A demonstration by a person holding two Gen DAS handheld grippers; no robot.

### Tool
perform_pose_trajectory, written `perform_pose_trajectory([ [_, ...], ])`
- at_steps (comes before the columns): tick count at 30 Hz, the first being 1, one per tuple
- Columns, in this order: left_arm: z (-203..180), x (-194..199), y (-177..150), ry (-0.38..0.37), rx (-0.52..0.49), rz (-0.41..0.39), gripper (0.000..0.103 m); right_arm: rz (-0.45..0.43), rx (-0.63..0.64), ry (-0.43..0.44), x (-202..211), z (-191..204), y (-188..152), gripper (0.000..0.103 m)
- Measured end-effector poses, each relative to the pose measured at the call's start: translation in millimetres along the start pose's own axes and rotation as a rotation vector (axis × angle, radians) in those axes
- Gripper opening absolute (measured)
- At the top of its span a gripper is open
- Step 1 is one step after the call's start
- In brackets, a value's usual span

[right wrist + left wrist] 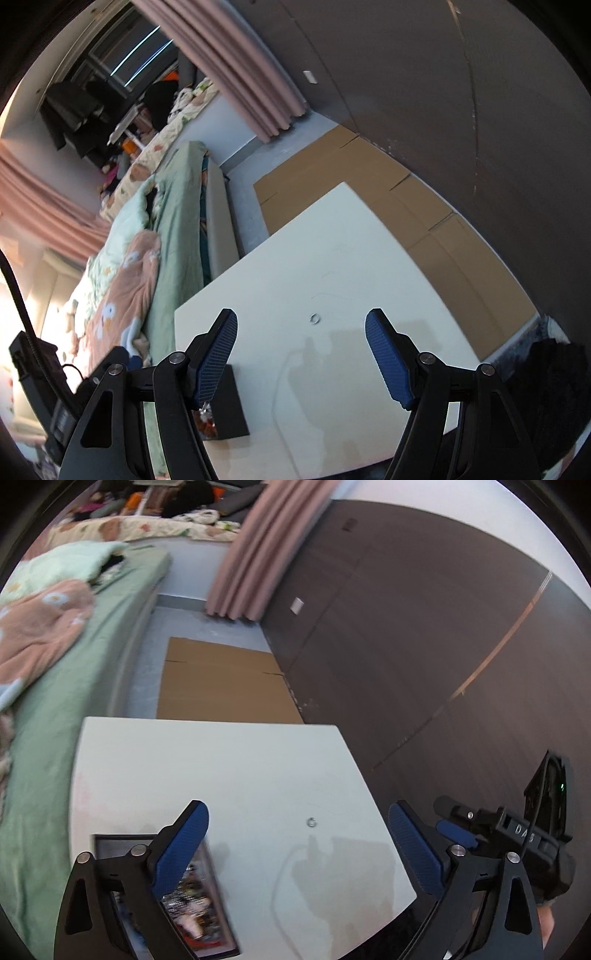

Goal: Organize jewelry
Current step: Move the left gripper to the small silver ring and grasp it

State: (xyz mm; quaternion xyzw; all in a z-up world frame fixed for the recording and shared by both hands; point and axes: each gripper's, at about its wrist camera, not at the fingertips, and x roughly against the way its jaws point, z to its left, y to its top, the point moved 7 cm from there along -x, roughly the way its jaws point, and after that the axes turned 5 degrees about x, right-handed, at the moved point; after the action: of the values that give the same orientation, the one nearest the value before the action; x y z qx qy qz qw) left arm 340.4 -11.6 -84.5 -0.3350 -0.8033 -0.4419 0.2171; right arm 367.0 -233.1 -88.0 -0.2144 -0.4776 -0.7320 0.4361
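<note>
Both grippers, left [299, 845] and right [301, 354], gape empty; one ring [314, 318] on table [351, 236]; one black box [231, 402], seemingly holding jewelry

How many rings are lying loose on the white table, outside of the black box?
1. The ring lies alone on the bare table, right of the box and ahead of both open grippers. Jewelry inside the box is blurred, so more may hide there.

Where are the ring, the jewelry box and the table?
ring [314, 318]: right wrist view, on its band.
jewelry box [231, 402]: right wrist view, on its dark side wall.
table [221, 760]: left wrist view, bare top.
</note>
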Motion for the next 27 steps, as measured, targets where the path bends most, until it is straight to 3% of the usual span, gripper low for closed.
perform_pose_trajectory([
  [6, -24.0, -38.5, -17.3, 0.028, -0.078, 0.063, 0.071, 0.015, -0.075, 0.002, -3.9, -32.3, -2.9, 0.073],
  [10, -29.5, -67.0, -33.0, 0.040, -0.104, 0.113, 0.062, 0.018, -0.103, -0.008, -5.6, -47.2, -0.6, 0.073],
  [16, -33.5, -109.5, -59.1, 0.092, -0.168, 0.185, 0.058, 0.071, -0.111, -0.021, -22.3, -67.9, 0.1, 0.073],
  [27, -28.4, -151.5, -75.1, 0.156, -0.210, 0.225, 0.045, 0.158, -0.119, -0.049, -44.8, -94.6, -4.1, 0.073],
])
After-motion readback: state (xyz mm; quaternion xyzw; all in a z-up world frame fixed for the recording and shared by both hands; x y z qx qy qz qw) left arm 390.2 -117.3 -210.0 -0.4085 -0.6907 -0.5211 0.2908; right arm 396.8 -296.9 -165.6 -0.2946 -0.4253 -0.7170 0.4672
